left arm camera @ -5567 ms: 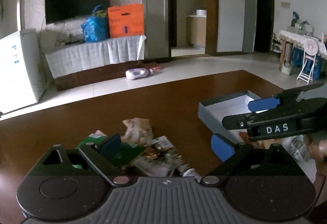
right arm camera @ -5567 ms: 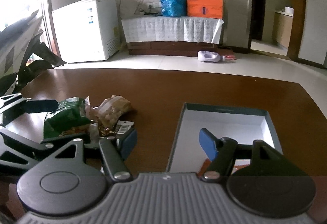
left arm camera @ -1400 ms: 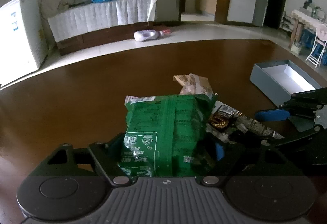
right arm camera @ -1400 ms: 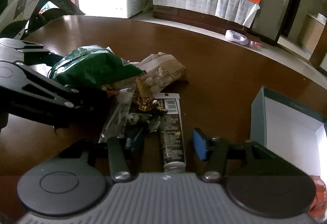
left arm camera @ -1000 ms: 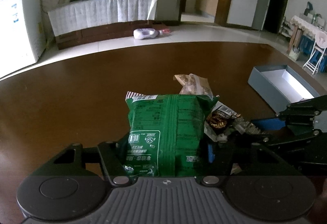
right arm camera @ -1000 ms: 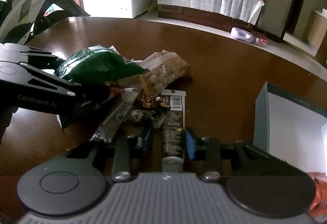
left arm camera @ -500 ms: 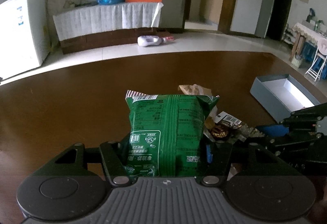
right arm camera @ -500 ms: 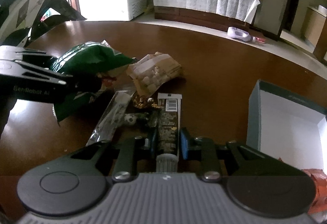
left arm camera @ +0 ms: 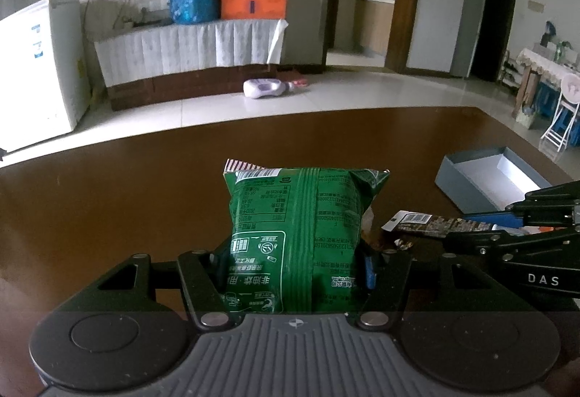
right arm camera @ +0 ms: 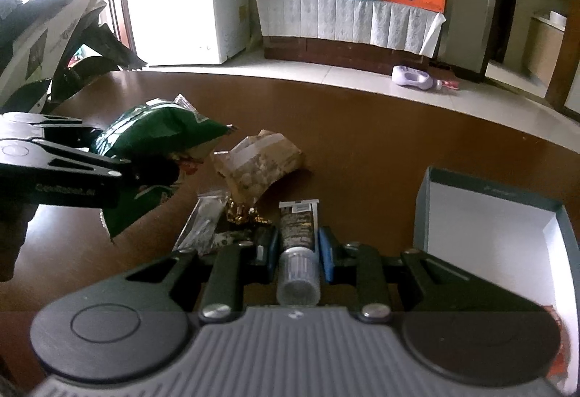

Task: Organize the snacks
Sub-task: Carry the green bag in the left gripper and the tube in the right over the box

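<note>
My left gripper (left arm camera: 291, 268) is shut on a puffy green snack bag (left arm camera: 301, 234), which stands upright between its jaws above the brown table (left arm camera: 108, 201). From the right wrist view the same green snack bag (right arm camera: 159, 140) hangs at the left in the left gripper (right arm camera: 119, 172). My right gripper (right arm camera: 295, 248) is shut on a long dark snack packet (right arm camera: 298, 226) with a barcode at its far end, lifted off the table. In the left wrist view that dark snack packet (left arm camera: 427, 225) sticks out leftward from the right gripper (left arm camera: 489, 226).
An open grey-blue box (right arm camera: 489, 230) with a white inside lies at the right, also seen as the box (left arm camera: 485, 176) at the table's far right. A tan nut bag (right arm camera: 259, 165), a clear sachet (right arm camera: 203, 226) and gold-wrapped sweets (right arm camera: 243, 214) lie on the table.
My right gripper closed on the dark packet and raised it off the table. The left gripper kept its hold on the green bag and tilted up slightly.
</note>
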`<act>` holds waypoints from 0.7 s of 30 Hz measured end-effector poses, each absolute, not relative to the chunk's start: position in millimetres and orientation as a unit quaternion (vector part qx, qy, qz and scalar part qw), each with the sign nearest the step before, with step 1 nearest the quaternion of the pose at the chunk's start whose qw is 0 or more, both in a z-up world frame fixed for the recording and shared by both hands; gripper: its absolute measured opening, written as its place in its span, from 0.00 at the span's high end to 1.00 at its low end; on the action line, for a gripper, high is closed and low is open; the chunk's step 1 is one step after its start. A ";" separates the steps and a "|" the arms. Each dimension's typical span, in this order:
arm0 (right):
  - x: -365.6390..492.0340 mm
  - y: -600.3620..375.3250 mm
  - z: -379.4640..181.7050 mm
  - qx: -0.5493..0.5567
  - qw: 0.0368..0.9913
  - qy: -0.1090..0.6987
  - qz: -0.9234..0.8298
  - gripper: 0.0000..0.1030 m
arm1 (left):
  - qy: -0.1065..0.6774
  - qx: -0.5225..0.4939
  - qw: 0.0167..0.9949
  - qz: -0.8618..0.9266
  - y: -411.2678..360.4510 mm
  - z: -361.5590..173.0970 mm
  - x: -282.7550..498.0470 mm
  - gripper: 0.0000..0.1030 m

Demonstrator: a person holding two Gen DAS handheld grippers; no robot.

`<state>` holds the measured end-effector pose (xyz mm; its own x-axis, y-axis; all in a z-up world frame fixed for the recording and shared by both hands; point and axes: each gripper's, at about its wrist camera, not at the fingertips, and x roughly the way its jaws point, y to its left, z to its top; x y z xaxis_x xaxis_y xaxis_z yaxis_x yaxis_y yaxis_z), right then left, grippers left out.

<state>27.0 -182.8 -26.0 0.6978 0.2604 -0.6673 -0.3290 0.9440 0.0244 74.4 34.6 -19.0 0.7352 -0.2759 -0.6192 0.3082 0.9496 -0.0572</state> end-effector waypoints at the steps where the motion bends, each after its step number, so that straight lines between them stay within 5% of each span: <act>1: 25.1 -184.1 -23.6 -0.047 0.921 0.351 0.160 0.77 | 0.326 0.024 0.932 -0.157 33.4 -17.9 73.7 0.40; 21: -29.8 -226.0 29.8 -0.014 0.940 0.307 0.146 0.77 | 0.298 0.034 0.935 -0.188 -4.0 -3.4 61.8 0.40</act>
